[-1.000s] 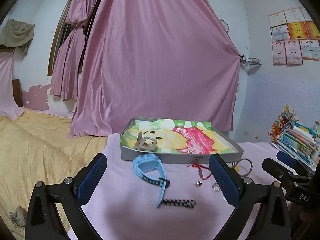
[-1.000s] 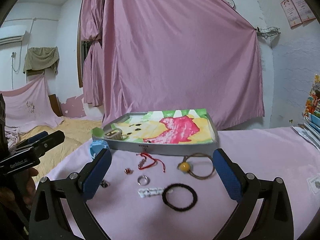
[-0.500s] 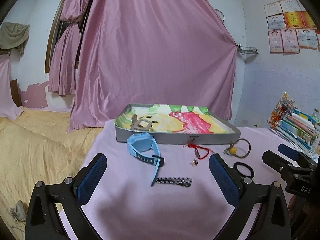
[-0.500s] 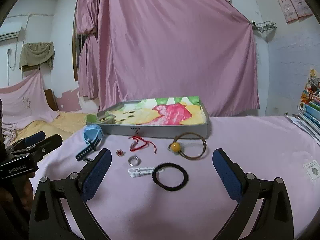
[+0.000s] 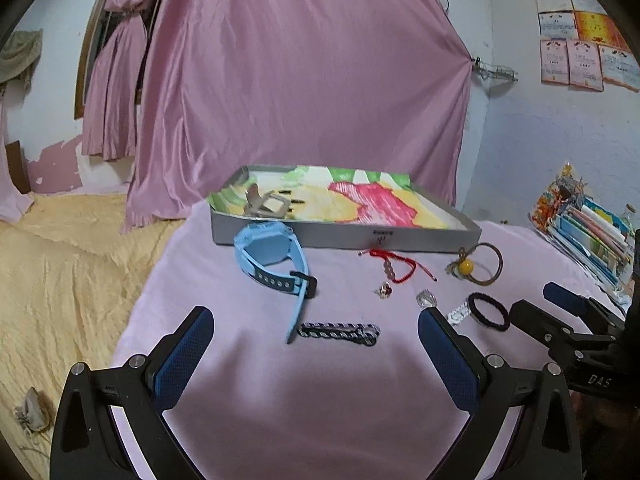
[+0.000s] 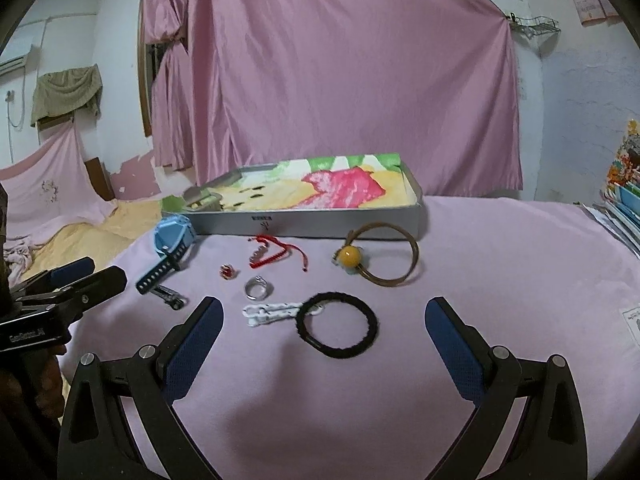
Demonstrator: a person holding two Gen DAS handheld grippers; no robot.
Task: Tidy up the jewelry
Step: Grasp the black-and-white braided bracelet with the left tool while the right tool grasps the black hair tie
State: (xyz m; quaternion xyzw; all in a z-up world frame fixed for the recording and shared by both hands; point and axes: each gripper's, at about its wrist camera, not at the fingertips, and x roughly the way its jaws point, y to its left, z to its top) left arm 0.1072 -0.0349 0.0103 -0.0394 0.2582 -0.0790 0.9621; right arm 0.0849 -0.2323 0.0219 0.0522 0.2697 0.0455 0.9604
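Above pink cloth (image 5: 320,400), both grippers (image 5: 316,354) (image 6: 324,344) level, agape.

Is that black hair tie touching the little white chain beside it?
Touching: in the right wrist view, the black hair tie overlaps the white chain's end, no gap.

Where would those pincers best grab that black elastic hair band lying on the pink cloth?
Probably from above, by the near arc of the black elastic hair band, one finger inside the loop, one outside. It lies flat, and its far-left edge overlaps the white beaded piece, so the near side is clearer.
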